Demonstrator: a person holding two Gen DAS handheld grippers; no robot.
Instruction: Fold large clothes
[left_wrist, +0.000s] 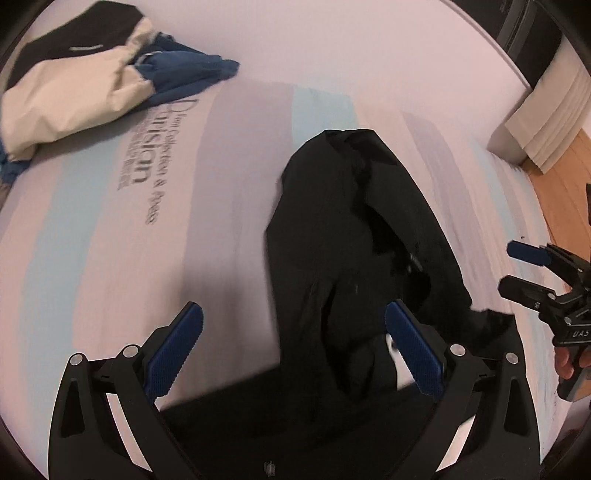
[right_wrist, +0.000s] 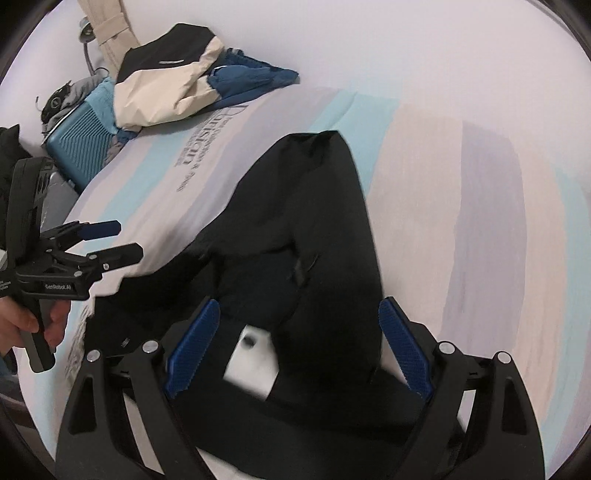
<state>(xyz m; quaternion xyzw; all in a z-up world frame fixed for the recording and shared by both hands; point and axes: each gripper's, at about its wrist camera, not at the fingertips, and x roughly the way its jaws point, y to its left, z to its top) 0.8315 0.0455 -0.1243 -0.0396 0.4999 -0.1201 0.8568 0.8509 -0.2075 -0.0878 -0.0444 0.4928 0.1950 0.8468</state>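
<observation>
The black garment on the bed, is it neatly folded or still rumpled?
Rumpled. The black garment lies in an uneven heap on the striped bed cover, creased, its white label exposed.

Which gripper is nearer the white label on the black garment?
Right. The right gripper hangs open directly over the white label on the black garment; the left gripper is off beside it.

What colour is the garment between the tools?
Black garment, clearest in the right wrist view.

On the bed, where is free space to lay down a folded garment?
Bare sheet lies between the black garment and the jacket pile, around the printed lettering, and beside the garment toward the far side. That pile's corner is crowded.
</observation>
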